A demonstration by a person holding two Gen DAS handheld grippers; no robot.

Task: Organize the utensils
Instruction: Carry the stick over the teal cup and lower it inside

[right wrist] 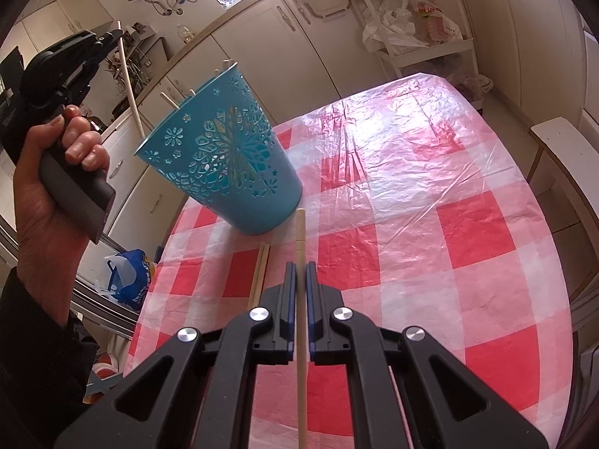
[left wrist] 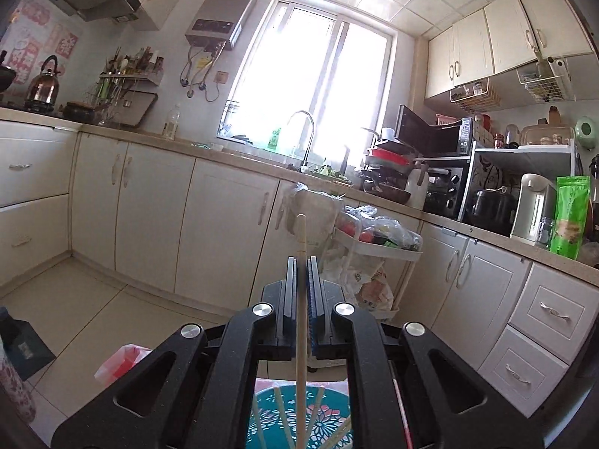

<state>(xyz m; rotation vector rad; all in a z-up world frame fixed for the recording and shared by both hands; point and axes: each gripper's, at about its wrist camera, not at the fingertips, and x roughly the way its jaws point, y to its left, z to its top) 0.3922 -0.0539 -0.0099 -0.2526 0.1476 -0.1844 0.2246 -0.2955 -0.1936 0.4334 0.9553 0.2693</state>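
Observation:
A teal cut-out holder (right wrist: 224,157) stands on the red checked table (right wrist: 430,187) with several chopsticks in it. My right gripper (right wrist: 300,263) hovers just in front of it, shut on a wooden chopstick (right wrist: 300,235) that points at the holder's base. A hand lifts my left gripper (right wrist: 108,37) above and left of the holder, shut on a pale chopstick (right wrist: 129,78) whose lower end reaches the rim. In the left wrist view, that gripper (left wrist: 301,260) points level at the kitchen, and its chopstick (left wrist: 300,232) runs down over the holder's mouth (left wrist: 292,408).
A pair of chopsticks (right wrist: 260,273) lies on the cloth left of my right gripper. A chair (right wrist: 561,142) stands at the table's right edge. A white trolley (right wrist: 411,18) with bags stands by the cabinets, and a blue bag (right wrist: 127,277) sits on the floor at left.

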